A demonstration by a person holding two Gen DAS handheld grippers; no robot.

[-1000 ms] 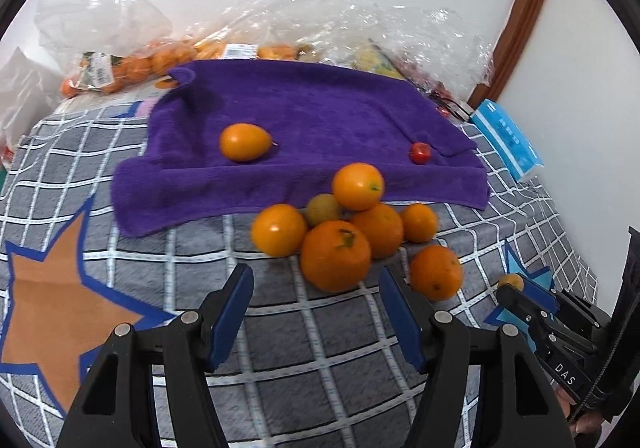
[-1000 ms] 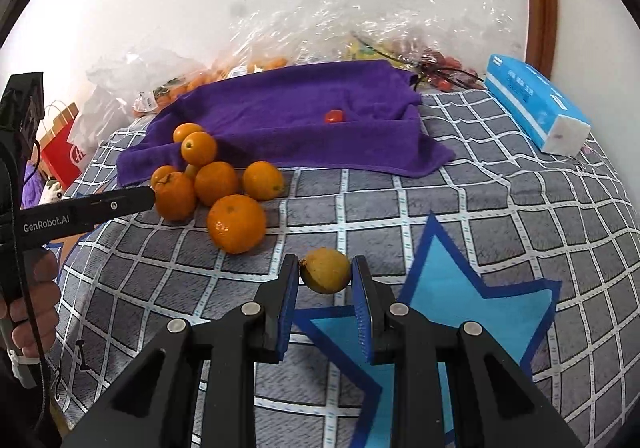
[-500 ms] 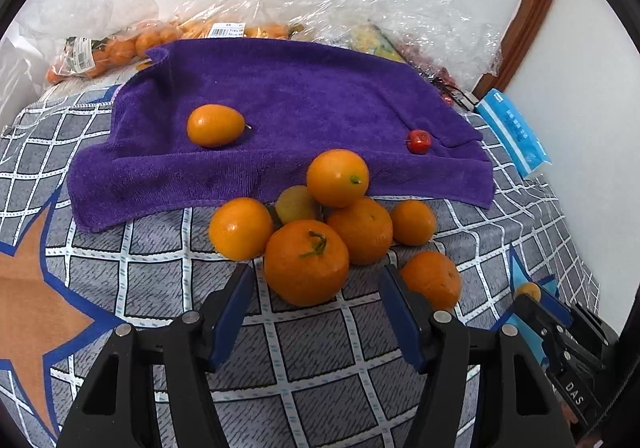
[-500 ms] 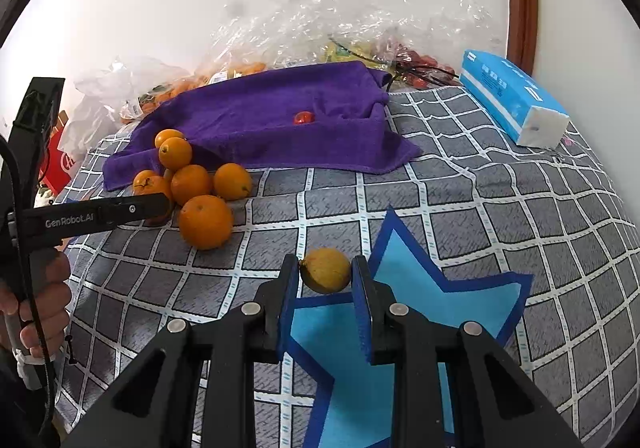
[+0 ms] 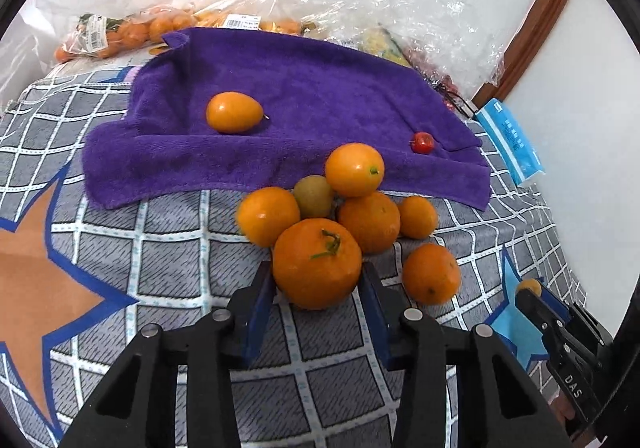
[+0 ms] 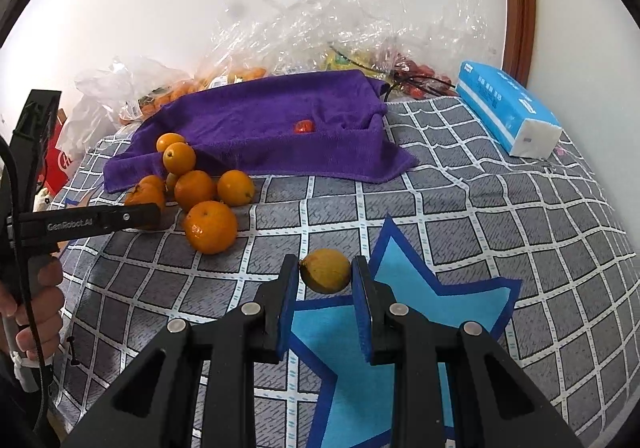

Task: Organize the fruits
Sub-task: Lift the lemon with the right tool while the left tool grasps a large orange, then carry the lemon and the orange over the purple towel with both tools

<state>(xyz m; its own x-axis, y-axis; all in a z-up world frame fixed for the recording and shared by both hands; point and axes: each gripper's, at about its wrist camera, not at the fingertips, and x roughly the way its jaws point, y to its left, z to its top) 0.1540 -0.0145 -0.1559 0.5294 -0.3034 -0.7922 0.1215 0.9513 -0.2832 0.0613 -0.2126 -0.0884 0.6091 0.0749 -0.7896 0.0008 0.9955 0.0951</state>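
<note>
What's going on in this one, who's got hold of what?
A person is sorting fruit on a checked cloth with two handheld grippers. The right gripper is shut on a small yellow fruit above the blue star patch. The left gripper is open, its fingers either side of the big orange at the front of the pile. An orange fruit and cherry tomato lie on the purple towel.

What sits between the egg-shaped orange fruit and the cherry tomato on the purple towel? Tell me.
Nothing: in the left wrist view, only bare purple towel runs between the egg-shaped orange fruit and the cherry tomato.
</note>
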